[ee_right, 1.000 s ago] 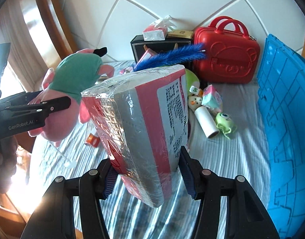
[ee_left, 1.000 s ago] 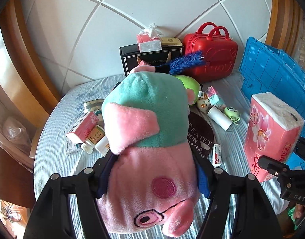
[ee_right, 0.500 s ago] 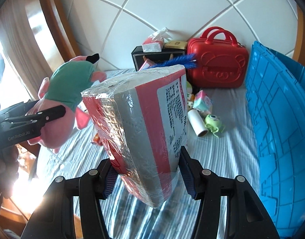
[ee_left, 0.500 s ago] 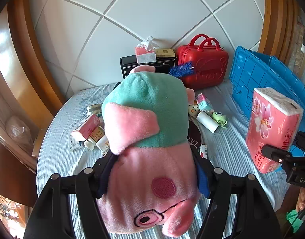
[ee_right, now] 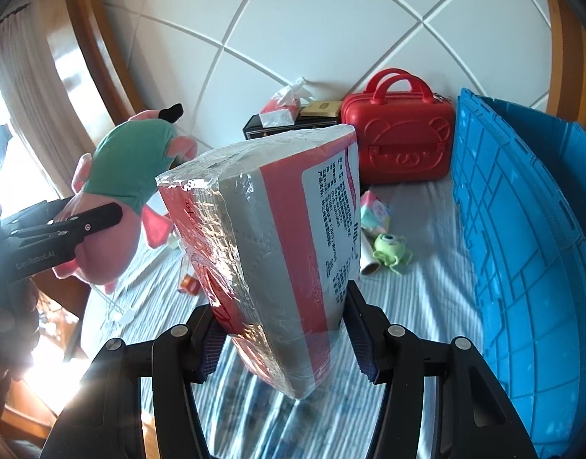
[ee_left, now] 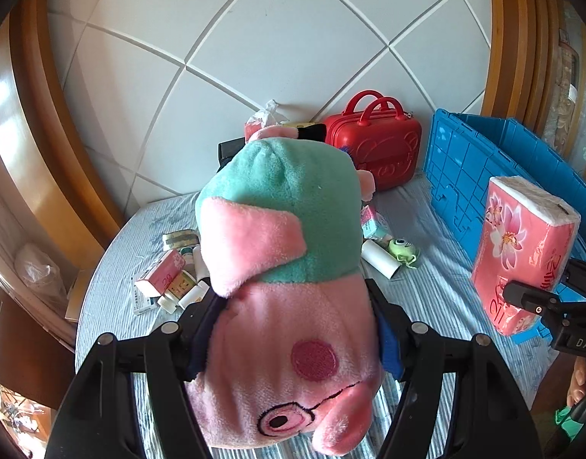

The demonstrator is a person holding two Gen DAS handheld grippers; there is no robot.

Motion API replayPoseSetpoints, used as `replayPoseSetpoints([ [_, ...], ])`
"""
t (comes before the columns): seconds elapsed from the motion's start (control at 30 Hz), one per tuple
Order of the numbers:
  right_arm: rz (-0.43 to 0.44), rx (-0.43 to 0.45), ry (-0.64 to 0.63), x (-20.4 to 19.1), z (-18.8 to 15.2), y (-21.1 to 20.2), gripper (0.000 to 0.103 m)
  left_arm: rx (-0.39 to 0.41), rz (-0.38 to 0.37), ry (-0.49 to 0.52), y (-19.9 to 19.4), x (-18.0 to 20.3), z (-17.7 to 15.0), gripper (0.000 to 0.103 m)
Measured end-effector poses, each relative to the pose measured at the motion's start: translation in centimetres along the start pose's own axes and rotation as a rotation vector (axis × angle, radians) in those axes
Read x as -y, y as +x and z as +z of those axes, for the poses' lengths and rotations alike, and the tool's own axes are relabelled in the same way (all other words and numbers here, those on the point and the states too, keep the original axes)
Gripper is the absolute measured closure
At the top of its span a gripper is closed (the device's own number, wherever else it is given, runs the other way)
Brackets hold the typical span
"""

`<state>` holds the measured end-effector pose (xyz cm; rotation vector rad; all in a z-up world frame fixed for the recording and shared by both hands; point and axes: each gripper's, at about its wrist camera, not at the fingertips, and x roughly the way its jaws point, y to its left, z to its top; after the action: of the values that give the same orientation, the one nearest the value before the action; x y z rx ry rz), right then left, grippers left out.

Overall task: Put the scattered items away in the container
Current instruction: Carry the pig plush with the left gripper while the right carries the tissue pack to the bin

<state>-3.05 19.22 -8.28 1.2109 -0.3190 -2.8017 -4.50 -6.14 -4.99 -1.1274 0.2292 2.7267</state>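
My left gripper [ee_left: 293, 329] is shut on a pink pig plush toy [ee_left: 281, 267] in a green top, held above the bed and filling the left wrist view. The same pig plush [ee_right: 117, 191] shows at the left of the right wrist view. My right gripper [ee_right: 281, 329] is shut on a pink-wrapped tissue pack [ee_right: 270, 252], which also appears at the right of the left wrist view as the tissue pack [ee_left: 522, 252]. The blue crate [ee_right: 530, 252] stands at the right; in the left wrist view the blue crate [ee_left: 484, 160] lies behind the pack.
A red mini suitcase [ee_right: 400, 145], a black box [ee_right: 254, 130] and a tissue box [ee_right: 281, 107] stand by the headboard. A green monster toy [ee_right: 390, 248], a white roll [ee_left: 379, 264] and small boxes and bottles [ee_left: 170, 283] lie on the striped sheet.
Both grippers have risen and pulled back with their loads; the bed and its clutter look smaller and farther away, and more of the blue crate shows.
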Motion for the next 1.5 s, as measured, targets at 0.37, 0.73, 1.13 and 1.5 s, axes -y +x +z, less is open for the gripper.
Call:
replayPoseSetpoints([
  [0.37,0.002,0.062,0.021,3.7,1.6,-3.6,0.048,0.037,-0.006,0.04,-0.4,4.2,3.0,0.035],
  [0.73,-0.004,0.133,0.042,8.0,3.3,-7.6,0.048,0.056,-0.031,0.052,-0.2,8.8,5.6,0.035],
  [1.13,-0.028,0.186,0.064,12.2,4.5,-11.2,0.048,0.089,-0.057,0.102,-0.2,14.0,8.6,0.035],
  [1.5,-0.072,0.232,0.099,16.2,5.5,-13.9,0.048,0.123,-0.106,0.154,0.5,19.5,12.5,0.035],
])
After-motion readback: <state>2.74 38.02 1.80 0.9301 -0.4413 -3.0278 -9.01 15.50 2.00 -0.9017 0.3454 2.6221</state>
